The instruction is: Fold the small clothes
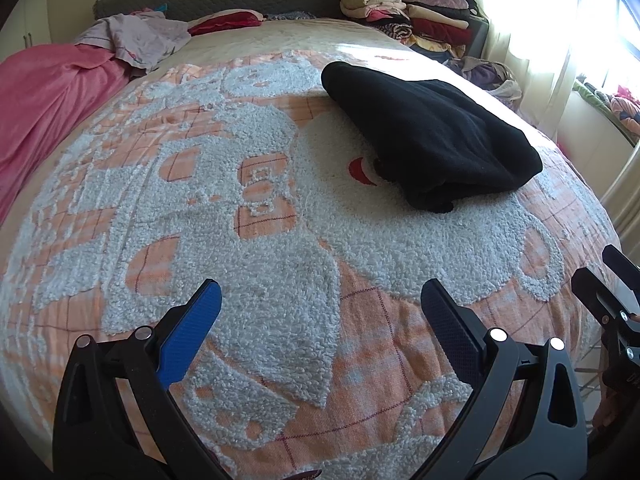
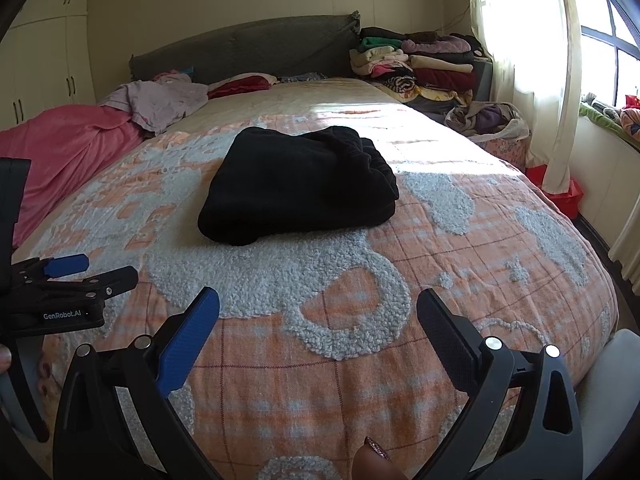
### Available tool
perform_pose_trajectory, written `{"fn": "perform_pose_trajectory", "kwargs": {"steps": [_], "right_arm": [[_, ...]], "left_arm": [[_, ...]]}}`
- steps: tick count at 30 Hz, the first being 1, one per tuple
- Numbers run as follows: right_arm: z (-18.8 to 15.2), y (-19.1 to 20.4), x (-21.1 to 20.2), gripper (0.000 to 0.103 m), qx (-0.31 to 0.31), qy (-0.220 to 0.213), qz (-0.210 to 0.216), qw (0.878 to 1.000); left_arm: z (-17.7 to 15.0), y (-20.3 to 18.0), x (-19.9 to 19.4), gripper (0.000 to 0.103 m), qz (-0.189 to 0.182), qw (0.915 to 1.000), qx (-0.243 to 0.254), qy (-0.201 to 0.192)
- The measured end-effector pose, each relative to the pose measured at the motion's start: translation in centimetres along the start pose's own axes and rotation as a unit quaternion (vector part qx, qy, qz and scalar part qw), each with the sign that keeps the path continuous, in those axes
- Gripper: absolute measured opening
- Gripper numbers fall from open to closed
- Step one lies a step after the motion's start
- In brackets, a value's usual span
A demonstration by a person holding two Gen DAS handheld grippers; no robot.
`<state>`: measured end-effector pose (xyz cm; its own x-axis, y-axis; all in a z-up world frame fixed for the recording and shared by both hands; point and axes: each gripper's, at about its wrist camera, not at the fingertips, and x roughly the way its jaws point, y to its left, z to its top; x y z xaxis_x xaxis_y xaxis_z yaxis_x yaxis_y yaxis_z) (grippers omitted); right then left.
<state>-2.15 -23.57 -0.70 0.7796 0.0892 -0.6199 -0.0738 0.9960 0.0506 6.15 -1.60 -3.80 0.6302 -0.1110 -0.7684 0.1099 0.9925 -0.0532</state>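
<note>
A black garment (image 1: 432,132) lies folded into a thick bundle on the orange and white bedspread (image 1: 260,264); the right wrist view shows the same bundle (image 2: 300,188) near the bed's middle. My left gripper (image 1: 320,300) hovers open above the spread, well short of the bundle, with nothing between its fingers. My right gripper (image 2: 318,306) is open too, empty, low over the near end of the bed. Each view catches the other gripper at its edge: the right one (image 1: 608,280) at the right edge, the left one (image 2: 96,272) at the left edge.
A pink blanket (image 2: 60,152) and a crumpled lilac cloth (image 2: 160,100) lie at the bed's left. Stacked folded clothes (image 2: 416,64) stand by the grey headboard (image 2: 248,48). A loose clothes heap (image 2: 488,120), a curtain (image 2: 532,60) and a red box (image 2: 560,192) are on the right.
</note>
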Motion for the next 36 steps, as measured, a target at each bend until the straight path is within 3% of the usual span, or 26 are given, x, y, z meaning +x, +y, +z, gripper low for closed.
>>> {"fn": "perform_pose_trajectory", "kwargs": {"steps": [36], "right_arm": [[-0.50,-0.07,0.01,0.098,-0.001,0.005,-0.007,1.000]], "left_arm": [[0.12,0.02,-0.82,0.094,0.014,0.9999,-0.006,-0.009]]}}
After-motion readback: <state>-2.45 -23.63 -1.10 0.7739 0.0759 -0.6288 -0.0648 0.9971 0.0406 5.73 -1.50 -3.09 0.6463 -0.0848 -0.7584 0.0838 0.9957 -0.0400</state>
